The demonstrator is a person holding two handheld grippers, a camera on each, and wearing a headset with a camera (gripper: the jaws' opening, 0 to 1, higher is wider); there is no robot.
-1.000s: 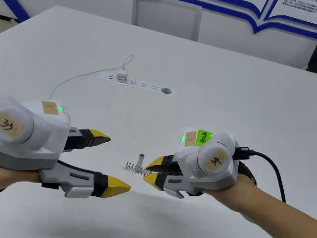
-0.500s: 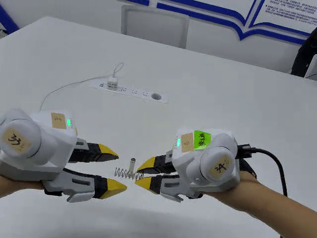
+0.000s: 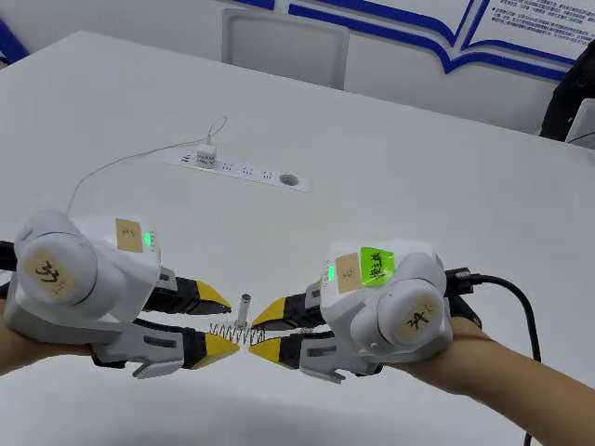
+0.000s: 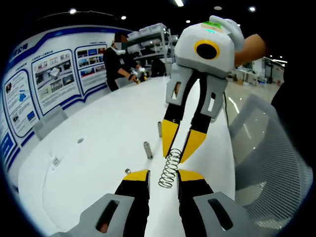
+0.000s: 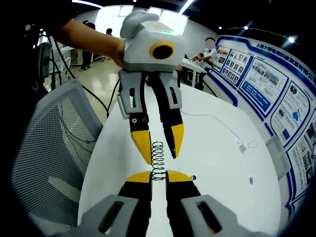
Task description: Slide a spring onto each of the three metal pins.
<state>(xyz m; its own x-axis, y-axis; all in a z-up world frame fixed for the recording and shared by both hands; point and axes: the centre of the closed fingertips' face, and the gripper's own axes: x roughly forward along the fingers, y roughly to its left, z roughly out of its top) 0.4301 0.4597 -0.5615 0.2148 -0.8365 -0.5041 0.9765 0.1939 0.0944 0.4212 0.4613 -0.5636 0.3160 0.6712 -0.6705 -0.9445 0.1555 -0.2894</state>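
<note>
Treat spring (image 3: 230, 333) as light, soft, easily buckled; hold at end coils. Note right gripper (image 3: 253, 336) clamped on one end, left gripper (image 3: 232, 322) parted around other.

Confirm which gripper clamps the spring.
The right gripper: its jaws pinch one end of the spring; those of the left gripper stand open around the other.

Your right gripper (image 5: 159, 177) at bottom: yellow fingers (image 5: 139, 177) close together, pinching near end of spring (image 5: 158, 169). Spring points straight ahead. Your left gripper (image 5: 161, 159) faces you from top, its fingers apart, far end of spring between them. White surface (image 5: 217, 148) underneath. Mesh chair (image 5: 49, 148) at left. Posters (image 5: 266, 84) on wall at right.
</note>
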